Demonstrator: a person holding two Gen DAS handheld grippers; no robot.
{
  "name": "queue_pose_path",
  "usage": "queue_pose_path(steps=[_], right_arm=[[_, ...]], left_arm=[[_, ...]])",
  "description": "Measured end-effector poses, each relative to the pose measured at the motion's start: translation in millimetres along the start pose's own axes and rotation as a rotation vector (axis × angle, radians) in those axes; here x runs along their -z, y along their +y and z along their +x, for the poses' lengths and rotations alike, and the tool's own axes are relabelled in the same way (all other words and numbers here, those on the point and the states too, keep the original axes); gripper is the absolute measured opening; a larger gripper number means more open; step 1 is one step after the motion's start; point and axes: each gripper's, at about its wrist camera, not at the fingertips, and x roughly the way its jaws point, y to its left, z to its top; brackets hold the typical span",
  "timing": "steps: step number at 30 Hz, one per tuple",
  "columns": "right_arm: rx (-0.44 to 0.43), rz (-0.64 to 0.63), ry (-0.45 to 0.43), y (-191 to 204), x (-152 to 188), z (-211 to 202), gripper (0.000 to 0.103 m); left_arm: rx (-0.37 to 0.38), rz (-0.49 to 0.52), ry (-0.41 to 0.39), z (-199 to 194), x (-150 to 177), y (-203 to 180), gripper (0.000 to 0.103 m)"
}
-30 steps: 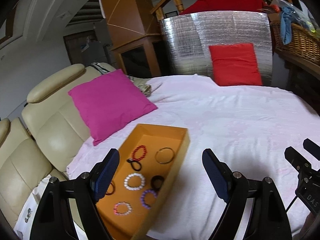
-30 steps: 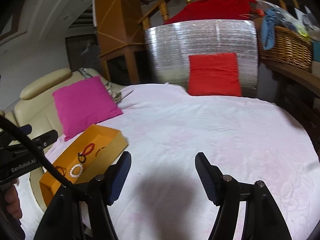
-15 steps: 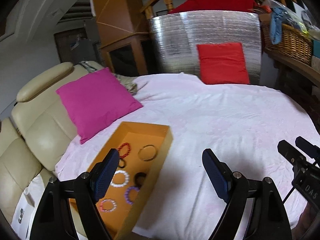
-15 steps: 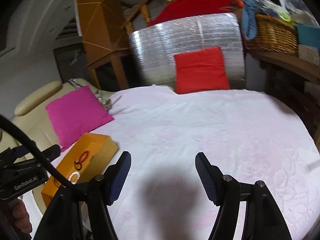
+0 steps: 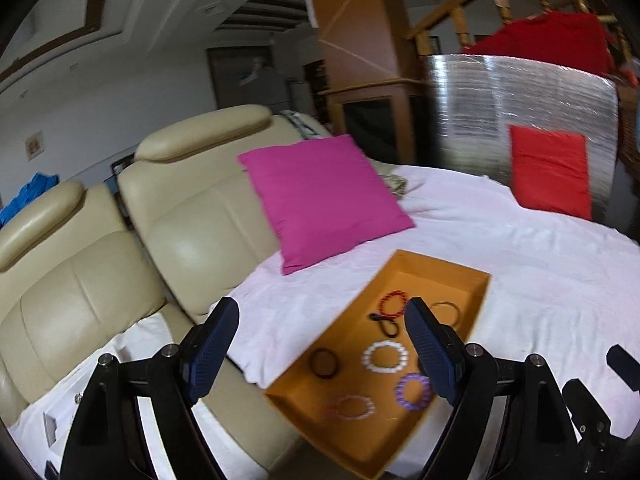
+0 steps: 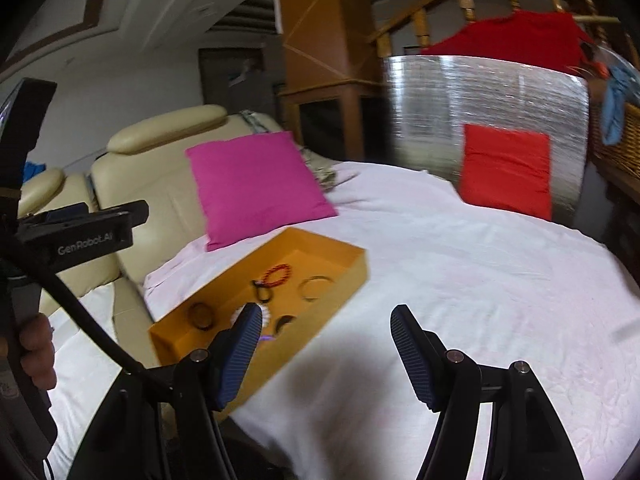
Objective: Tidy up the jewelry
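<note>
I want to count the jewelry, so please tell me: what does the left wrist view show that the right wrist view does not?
Only the left wrist view shows the pink beaded bracelet, all of the purple bracelet and all of the white bracelet.

Only the right wrist view shows the hand holding the left tongs, and the wicker basket.

Both show the orange box, the red bracelet, the gold bangle, the magenta cushion and the red cushion.

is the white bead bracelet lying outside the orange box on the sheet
No, the white bead bracelet lies inside the orange box, on its floor among the other bracelets.
</note>
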Motion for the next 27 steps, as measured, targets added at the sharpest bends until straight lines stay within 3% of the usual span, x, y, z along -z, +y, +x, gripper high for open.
queue_pose_path(steps=[10, 27], right_arm=[[-0.014, -0.071, 0.001, 52, -17, 1, 0.071], [0.026, -0.087, 0.027, 62, -28, 9, 0.071]], left_arm=[[-0.017, -0.093, 0.001, 9, 3, 44, 0.085], [-0.006, -0.114, 0.012, 14, 6, 51, 0.085]])
